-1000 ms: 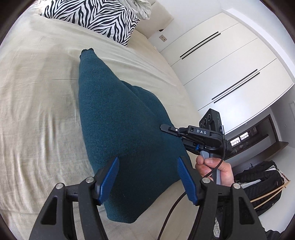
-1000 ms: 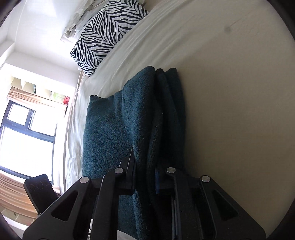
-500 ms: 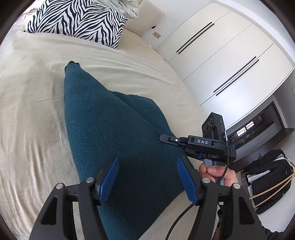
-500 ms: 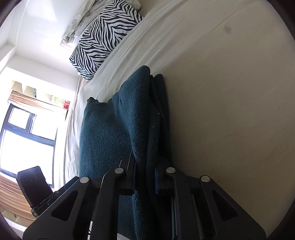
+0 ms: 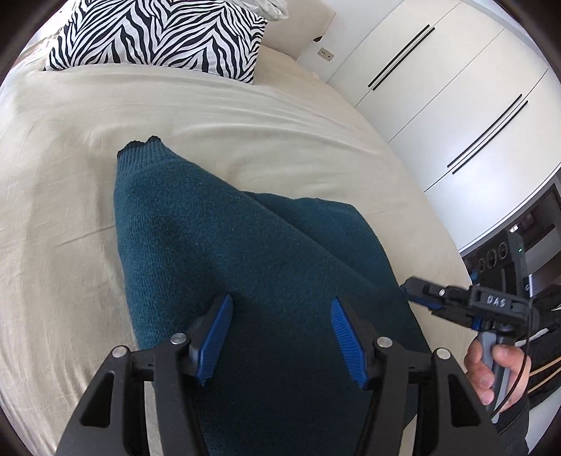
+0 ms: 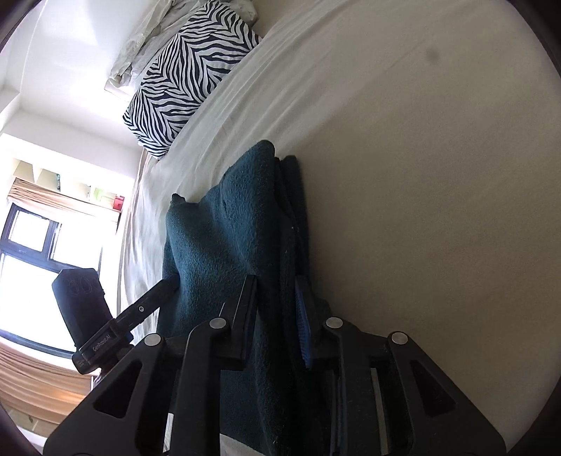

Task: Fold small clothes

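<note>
A dark teal knitted garment [image 5: 245, 252] lies partly folded on the cream bed sheet [image 5: 63, 182]. My left gripper [image 5: 280, 336] is open and hovers just over its near part, blue fingers [image 5: 214, 336] either side of the knit. My right gripper [image 6: 277, 315] is shut on the garment's right edge [image 6: 277, 245], which stands pinched between its jaws. The right gripper also shows in the left wrist view [image 5: 455, 301], at the garment's right side. The left gripper shows in the right wrist view [image 6: 140, 312] at the left.
A zebra-print pillow [image 5: 157, 31] lies at the head of the bed. White wardrobe doors [image 5: 455, 105] stand to the right, with a dark bag on the floor. A window [image 6: 28, 245] is on the left in the right wrist view.
The left gripper has moved in lower over the garment's near part. The right gripper stays shut on the edge and now sits farther right in the left view.
</note>
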The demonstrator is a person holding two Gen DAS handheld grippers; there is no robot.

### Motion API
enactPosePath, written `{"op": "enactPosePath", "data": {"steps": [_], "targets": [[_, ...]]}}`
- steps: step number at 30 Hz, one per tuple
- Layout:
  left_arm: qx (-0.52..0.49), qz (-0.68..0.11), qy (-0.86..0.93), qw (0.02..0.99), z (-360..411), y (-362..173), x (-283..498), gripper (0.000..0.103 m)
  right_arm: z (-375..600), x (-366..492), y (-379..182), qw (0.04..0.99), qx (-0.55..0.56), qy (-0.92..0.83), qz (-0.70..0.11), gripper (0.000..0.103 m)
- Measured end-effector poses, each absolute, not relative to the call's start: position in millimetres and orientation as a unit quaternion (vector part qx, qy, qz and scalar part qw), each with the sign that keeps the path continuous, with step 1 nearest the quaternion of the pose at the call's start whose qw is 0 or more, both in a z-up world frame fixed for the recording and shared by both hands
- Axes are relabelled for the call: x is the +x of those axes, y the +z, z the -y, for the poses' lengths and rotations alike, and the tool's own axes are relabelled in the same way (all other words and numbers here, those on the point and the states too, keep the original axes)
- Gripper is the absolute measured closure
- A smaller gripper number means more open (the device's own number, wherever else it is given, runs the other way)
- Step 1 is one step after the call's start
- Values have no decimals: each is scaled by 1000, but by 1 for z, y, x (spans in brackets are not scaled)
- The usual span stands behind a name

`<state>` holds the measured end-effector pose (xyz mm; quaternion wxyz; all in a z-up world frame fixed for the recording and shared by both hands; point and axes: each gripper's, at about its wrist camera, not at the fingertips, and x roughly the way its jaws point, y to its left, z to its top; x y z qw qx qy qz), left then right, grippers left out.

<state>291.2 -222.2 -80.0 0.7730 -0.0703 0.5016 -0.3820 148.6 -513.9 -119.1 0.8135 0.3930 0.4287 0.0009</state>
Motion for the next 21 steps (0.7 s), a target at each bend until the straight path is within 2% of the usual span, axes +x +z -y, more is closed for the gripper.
{"op": "enactPosePath", "data": {"steps": [3,5,7,10,12,13,17,18,21], "targets": [[-72,-504,-386,769,222,-86,293,43,507,170,-85,828,404,57,-383,81],[-70,-507,-384,768,223,-87,295,43,492,197,-80,822,406,98,-387,81],[-60,-508,-382,769,229,-87,297,43,475,232,-90,810,401,114,-412,81],[-52,-503,-384,773,228,-88,295,43,460,267,-137,774,410,88,-475,81],[-53,-505,-382,772,226,-88,296,47,463,271,-163,777,397,58,-485,102],[-57,-507,-379,772,223,-85,296,48,469,268,-165,781,406,61,-470,103],[-93,-498,-382,773,213,-60,298,50,479,253,-150,797,417,44,-435,102],[-90,-488,-385,779,214,-55,297,50,481,247,-144,800,419,48,-427,97],[-81,-495,-379,778,223,-61,303,50,481,234,-125,809,430,88,-392,97]]}}
